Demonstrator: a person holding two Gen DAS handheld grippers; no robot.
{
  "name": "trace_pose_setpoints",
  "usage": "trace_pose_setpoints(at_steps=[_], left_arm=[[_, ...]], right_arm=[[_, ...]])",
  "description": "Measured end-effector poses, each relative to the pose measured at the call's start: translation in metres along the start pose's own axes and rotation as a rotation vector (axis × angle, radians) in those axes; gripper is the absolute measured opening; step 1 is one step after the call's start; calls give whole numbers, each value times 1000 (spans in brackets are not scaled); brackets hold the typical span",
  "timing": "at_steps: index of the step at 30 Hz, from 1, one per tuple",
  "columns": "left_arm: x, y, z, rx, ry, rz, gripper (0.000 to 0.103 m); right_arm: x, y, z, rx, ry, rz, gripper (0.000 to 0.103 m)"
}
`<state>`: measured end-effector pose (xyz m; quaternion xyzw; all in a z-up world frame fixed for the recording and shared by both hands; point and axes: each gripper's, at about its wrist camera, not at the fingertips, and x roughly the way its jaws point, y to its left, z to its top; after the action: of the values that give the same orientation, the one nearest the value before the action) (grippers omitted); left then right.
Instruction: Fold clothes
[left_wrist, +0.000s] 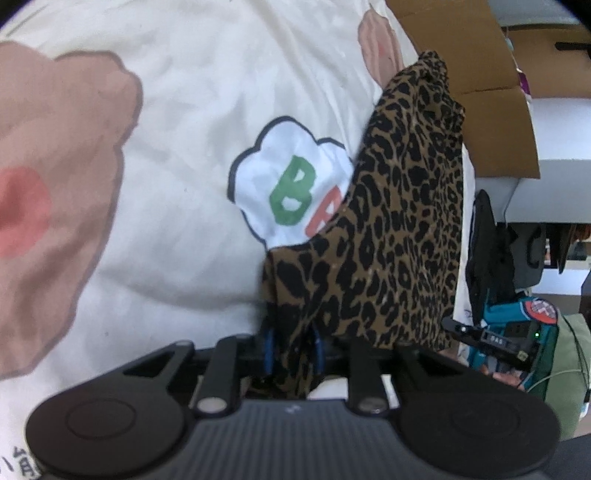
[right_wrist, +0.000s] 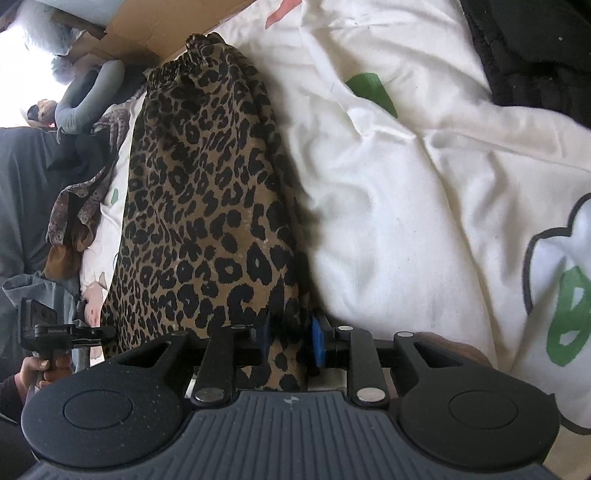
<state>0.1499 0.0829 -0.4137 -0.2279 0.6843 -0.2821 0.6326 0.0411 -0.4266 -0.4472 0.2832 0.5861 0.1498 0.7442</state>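
Left gripper (left_wrist: 293, 350) jaws pinching leopard-print garment (left_wrist: 399, 221) between blue pads (left_wrist: 269, 349). Right gripper (right_wrist: 291, 341) jaws likewise clamping same garment's edge, blue pads (right_wrist: 317, 341) pressing fabric. Garment hanging stretched between both grippers, lying against white duvet (left_wrist: 192, 110). Duvet wrinkling, showing pink cloud shapes (left_wrist: 55, 177) and cloud badge with green letter B (left_wrist: 291, 195). Cardboard box (left_wrist: 472, 74) sitting beyond bed edge. Dark clothes (right_wrist: 535, 48) lying on duvet at right-wrist view's upper right. Grey clothing (right_wrist: 33, 184) piling at left.
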Motion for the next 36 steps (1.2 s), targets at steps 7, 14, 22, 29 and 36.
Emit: trace_pose_setpoints(at_steps=[7,14,22,29,36], left_arm=[[16,-5,-17,-35,5,-36,17],[11,-11,-17,-12,12,-94,5],[-16,-28,-20,63,31,-80,4],[-32,-34,-37,72,50,-52,4],[-51,-26,-69,39,86,-49,4]], right_arm=[[13,-1,2,5,15,45,24],[7,-2,-2,27,17,117,3],[-13,17,-5,-30,22,162,2],[-32,27,-19,-62,62,165,2],[-45,34,-49,-55,134,182,2]])
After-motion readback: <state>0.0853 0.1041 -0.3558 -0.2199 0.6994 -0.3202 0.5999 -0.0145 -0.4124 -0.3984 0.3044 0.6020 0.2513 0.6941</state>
